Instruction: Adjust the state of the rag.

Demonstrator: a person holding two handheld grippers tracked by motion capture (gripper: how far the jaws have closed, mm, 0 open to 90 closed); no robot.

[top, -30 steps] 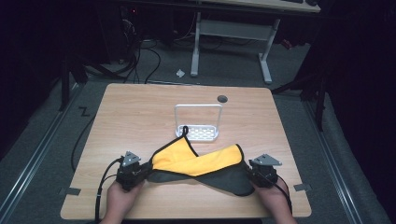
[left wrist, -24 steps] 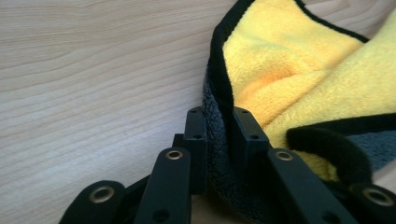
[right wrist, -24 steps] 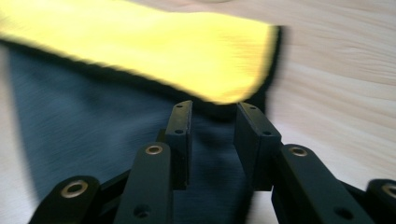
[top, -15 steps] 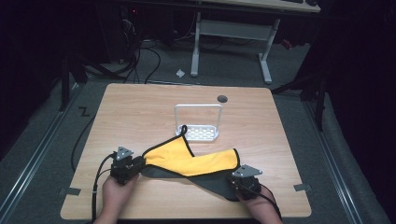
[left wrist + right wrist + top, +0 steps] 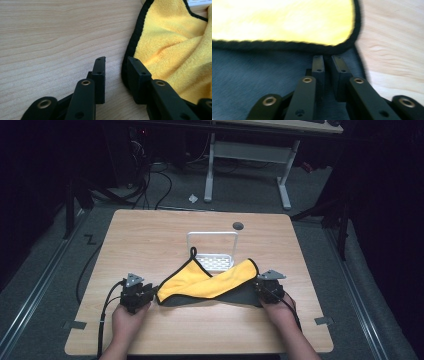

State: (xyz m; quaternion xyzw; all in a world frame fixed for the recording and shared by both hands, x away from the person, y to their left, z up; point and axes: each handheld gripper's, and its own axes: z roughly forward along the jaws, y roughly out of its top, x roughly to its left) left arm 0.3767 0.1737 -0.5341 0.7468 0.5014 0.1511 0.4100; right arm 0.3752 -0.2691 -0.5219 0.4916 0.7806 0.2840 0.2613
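Wooden table: white rack beside yellow cloth.

Left tool parted; right tool nearly closed.

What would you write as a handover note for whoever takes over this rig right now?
Left gripper: its fingers have just been opening and stand apart beside the black hem of the cloth, nothing between them.
Right gripper: nearly shut, low over the cloth's grey side at its right corner; its fingers have just been opening a little. Whether fabric is pinched I cannot tell.
Cloth: yellow and grey, lying crumpled and twisted across the near half of the table, its far edge over the white rack.
Done: left end let go.
Left: probably regrip both ends and lay the cloth flat or fold it.
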